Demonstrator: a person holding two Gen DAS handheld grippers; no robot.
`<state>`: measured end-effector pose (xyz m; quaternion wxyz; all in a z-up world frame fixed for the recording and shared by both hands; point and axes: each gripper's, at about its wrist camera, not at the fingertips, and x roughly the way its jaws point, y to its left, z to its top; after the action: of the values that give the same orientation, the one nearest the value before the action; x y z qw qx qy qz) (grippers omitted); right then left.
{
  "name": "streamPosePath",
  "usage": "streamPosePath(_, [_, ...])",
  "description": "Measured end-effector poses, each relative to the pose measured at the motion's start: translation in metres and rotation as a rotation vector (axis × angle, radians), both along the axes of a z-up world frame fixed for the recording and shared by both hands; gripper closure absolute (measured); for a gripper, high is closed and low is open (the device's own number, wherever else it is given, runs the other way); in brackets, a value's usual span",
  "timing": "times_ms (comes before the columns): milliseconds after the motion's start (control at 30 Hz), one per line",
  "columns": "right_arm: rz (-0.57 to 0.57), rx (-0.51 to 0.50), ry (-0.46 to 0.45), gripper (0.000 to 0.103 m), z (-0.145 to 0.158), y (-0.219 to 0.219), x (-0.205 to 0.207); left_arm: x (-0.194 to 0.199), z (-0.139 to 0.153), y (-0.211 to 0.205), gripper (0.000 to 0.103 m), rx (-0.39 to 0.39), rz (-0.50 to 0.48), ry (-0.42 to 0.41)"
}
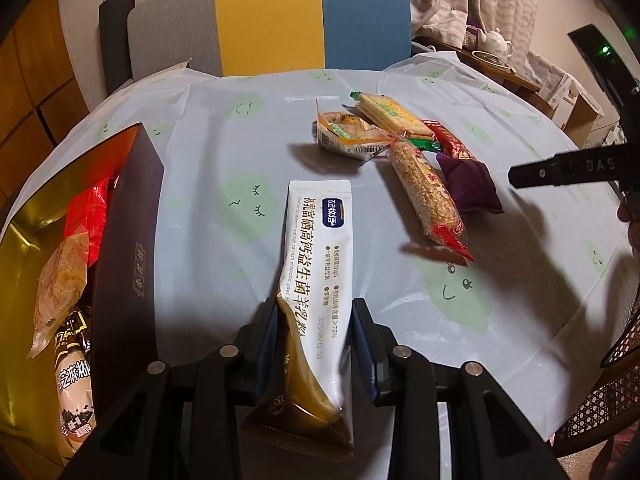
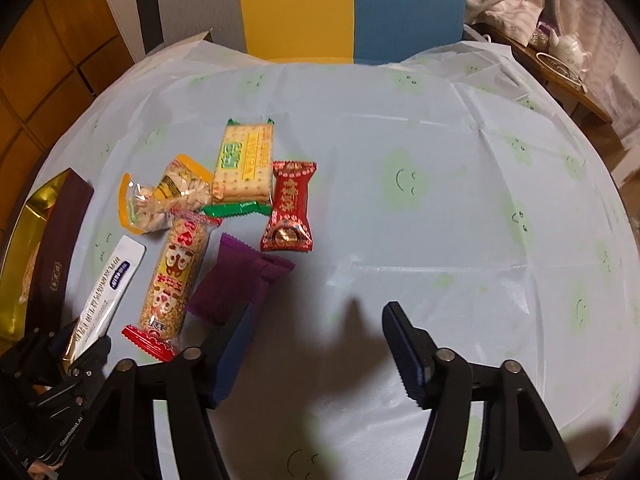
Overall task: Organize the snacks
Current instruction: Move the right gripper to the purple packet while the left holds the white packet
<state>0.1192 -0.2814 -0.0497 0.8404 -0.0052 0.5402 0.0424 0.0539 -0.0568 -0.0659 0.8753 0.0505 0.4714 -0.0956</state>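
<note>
My left gripper (image 1: 316, 308) is shut on a long white sachet (image 1: 320, 248), which points away over the table, just right of the dark box (image 1: 132, 240) with its gold lining. Several snacks lie in a loose heap: an orange-edged bag (image 2: 168, 196), a green cracker pack (image 2: 242, 164), a red candy pack (image 2: 290, 208), a grain bar (image 2: 172, 276) and a purple packet (image 2: 236, 280). My right gripper (image 2: 320, 312) hangs open over bare cloth, its left finger at the purple packet's near corner, nothing between its jaws.
Inside the box lie a red packet (image 1: 86, 216), a clear packet (image 1: 60, 280) and a sesame packet (image 1: 74, 388). A grey, yellow and blue chair back (image 1: 268, 20) stands behind the table. A teapot (image 1: 496, 40) is at the far right, and a wicker chair (image 1: 612, 392) at the near right.
</note>
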Motion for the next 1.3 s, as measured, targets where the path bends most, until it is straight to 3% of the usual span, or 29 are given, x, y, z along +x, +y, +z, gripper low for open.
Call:
streamPosePath(300, [0.02, -0.015, 0.087, 0.05, -0.025, 0.014, 0.003, -0.001, 0.0, 0.003, 0.067, -0.024, -0.001, -0.007])
streamPosePath(833, [-0.018, -0.058, 0.103, 0.05, -0.036, 0.03, -0.006, -0.004, 0.001, 0.008, 0.07, -0.061, 0.0, -0.022])
streamPosePath(1000, [-0.088, 0.013, 0.107, 0.05, -0.033, 0.033, -0.006, -0.006, 0.001, 0.011, 0.071, -0.072, -0.003, -0.017])
streamPosePath(1300, [-0.097, 0.063, 0.095, 0.05, -0.024, 0.05, -0.012, -0.011, 0.001, 0.012, 0.071, -0.066, -0.013, -0.022])
